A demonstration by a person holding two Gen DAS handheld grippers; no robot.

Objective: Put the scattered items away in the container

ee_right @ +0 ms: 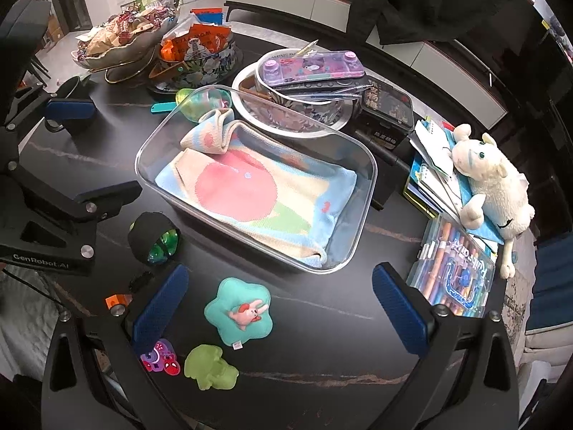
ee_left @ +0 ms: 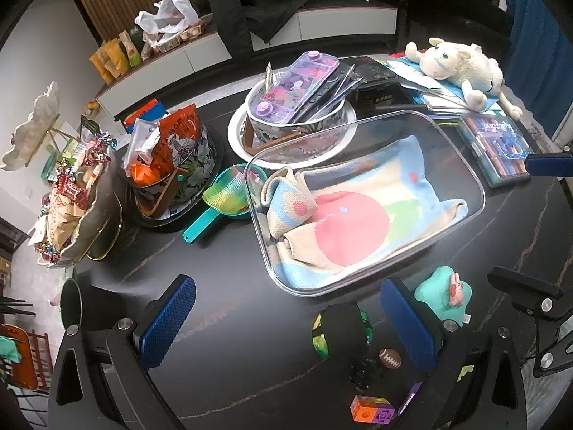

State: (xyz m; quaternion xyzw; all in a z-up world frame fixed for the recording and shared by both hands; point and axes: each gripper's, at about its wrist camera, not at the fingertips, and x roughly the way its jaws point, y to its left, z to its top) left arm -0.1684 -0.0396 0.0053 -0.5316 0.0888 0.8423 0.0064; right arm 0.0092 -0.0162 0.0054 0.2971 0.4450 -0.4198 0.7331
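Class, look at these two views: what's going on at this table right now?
A person holds two open grippers over a dark table, neither gripping anything. The clear container holds only a folded knit blanket. The right gripper hovers over the teal plush; the left gripper is near the black ball. Small toys are still scattered.

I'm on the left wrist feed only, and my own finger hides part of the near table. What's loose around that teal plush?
Observer: A green skull-shaped toy lies on the table, closer to the right camera than the teal plush.
Operator: Is the right gripper holding the plush?
Observer: No. The right gripper is open, and the plush lies flat between its fingers, untouched.
Operator: Anything else there?
Observer: A flat purple toy lies beside the skull, at the base of one finger.
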